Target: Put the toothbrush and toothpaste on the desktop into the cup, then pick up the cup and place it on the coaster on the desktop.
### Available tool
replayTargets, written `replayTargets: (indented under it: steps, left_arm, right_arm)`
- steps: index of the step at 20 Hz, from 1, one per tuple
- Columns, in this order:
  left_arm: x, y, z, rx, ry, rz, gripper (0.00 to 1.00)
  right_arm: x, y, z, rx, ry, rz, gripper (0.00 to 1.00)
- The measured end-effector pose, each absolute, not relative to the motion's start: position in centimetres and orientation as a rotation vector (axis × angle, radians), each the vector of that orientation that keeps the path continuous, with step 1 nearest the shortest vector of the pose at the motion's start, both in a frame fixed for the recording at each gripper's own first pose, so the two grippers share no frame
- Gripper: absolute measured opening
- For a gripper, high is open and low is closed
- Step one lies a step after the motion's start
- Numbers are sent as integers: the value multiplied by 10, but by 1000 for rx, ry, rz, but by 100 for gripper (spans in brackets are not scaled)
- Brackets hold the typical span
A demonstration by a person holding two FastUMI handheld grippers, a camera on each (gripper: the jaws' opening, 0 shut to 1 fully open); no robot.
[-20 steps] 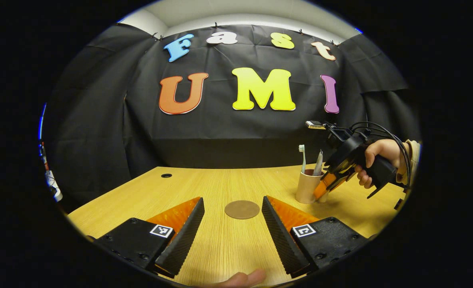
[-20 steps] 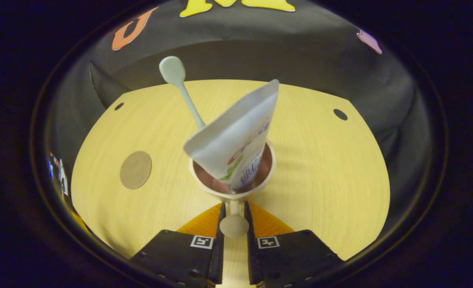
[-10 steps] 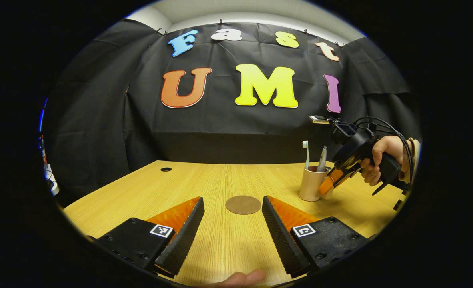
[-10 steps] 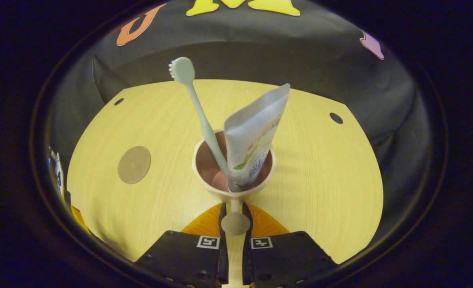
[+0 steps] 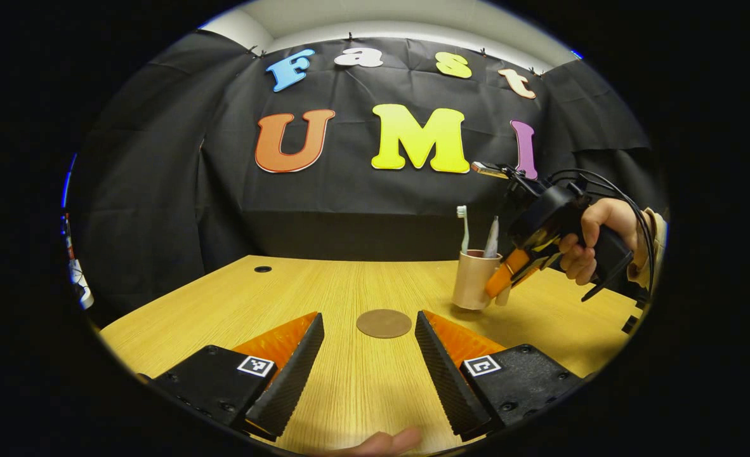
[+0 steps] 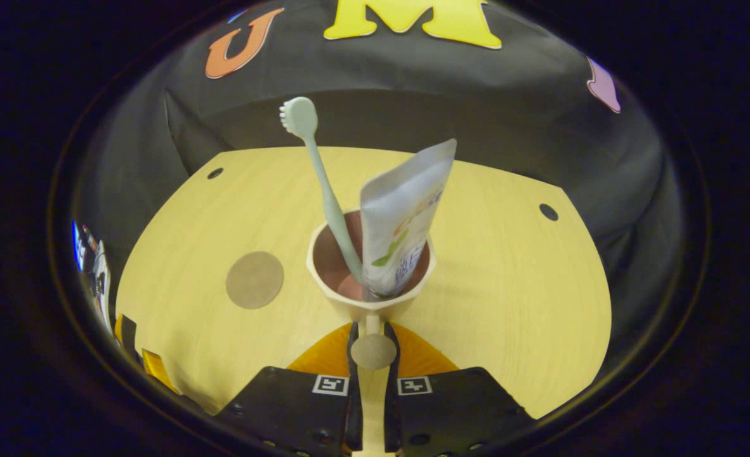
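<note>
While left gripper (image 5: 368, 355) fingers wide apart, right gripper (image 6: 370, 352) fingers tight on cup (image 6: 349, 304) handle.

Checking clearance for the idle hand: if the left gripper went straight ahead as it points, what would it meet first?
Probably the round brown coaster on the wooden desktop, lying ahead between the open left gripper fingers.

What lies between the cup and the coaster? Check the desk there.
Nothing: bare desk runs from the cup to the coaster in the right gripper view. The left gripper view shows the same bare stretch.
</note>
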State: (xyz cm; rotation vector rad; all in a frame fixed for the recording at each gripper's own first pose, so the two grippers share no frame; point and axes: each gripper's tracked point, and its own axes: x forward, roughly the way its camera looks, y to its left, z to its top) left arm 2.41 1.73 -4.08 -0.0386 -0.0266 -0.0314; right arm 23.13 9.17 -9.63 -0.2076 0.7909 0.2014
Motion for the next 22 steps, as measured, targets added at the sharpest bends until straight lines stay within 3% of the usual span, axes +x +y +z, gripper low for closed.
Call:
replayTargets:
  steps: [8, 22]
  left_arm:
    - [16, 33, -47, -45, -32, -16, 93]
    - [13, 30, -51, -39, -37, -33, 93]
  right_arm:
    - [226, 180, -86, -304, 713, 305, 12]
    - [220, 176, -99, -286, 818, 263, 13]
